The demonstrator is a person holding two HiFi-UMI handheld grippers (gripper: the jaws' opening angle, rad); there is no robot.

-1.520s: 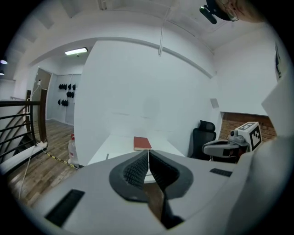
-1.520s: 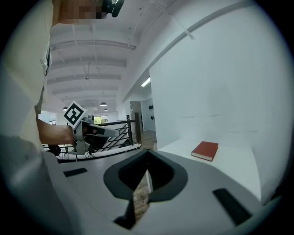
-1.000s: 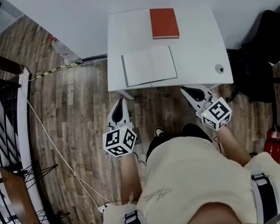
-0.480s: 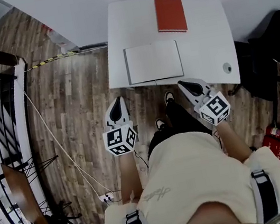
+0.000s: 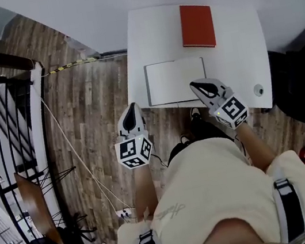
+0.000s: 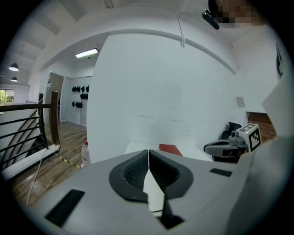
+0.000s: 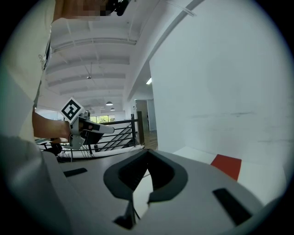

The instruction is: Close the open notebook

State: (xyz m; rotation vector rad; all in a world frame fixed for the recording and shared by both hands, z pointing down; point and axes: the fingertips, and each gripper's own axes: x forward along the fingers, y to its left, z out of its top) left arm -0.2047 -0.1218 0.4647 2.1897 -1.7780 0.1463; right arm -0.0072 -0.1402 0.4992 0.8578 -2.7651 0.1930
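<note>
Currently: the open white-paged notebook (image 5: pixel 175 80) lies flat at the near edge of the white table (image 5: pixel 154 30), its long side along that edge, with a closed red book (image 5: pixel 196 25) beyond it. The right tool (image 5: pixel 194 85) is nearer, its tip over the spread's near right corner; contact not discernible. The left tool (image 5: pixel 130 108) hangs over the floor, off the table's left corner. Both tools are clenched and hold nothing.

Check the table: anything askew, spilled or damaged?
Nothing stands out. The open notebook lies flat and square at the near edge of the table; the red book sits closed behind it, toward the right.
</note>
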